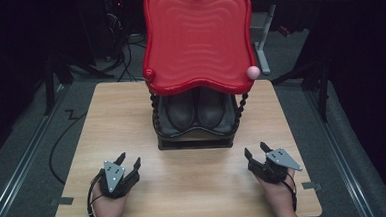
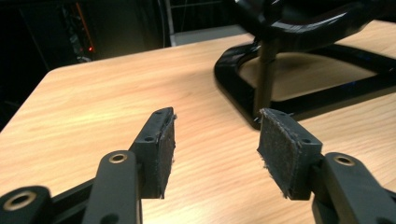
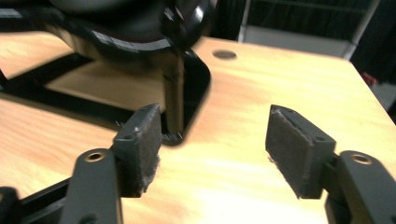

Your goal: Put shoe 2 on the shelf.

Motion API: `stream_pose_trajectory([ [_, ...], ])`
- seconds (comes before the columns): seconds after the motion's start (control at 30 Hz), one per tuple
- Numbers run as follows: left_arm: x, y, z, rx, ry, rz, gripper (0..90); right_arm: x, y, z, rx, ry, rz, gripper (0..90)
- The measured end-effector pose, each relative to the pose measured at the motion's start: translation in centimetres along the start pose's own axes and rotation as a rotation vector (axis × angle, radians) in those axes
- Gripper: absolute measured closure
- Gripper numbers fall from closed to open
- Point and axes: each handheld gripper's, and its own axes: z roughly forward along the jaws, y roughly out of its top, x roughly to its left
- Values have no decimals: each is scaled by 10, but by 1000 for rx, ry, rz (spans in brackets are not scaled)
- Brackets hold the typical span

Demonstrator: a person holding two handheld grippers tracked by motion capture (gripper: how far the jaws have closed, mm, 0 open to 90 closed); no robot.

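A black two-tier rack stands mid-table, a pair of dark shoes on its lower shelf under a glossy, rippled red tray. The left gripper lies low on the wooden table (jaws wide, nothing between); the right gripper mirrors it, likewise wide and unladen.
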Motion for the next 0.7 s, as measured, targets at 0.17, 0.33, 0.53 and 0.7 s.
stream_pose_trajectory([
  [0.17,13,-8,-13,32,29,12,438,-18,-9,-10,45,-28,27,296],
  [0.33,30,-15,-31,61,71,-13,430,-36,-14,-22,52,-54,49,266],
  [0.53,42,-18,-37,79,90,-44,421,-47,-15,-25,62,-75,76,239],
  [0.7,46,-21,-38,87,83,-34,419,-50,-13,-20,59,-91,104,244],
])
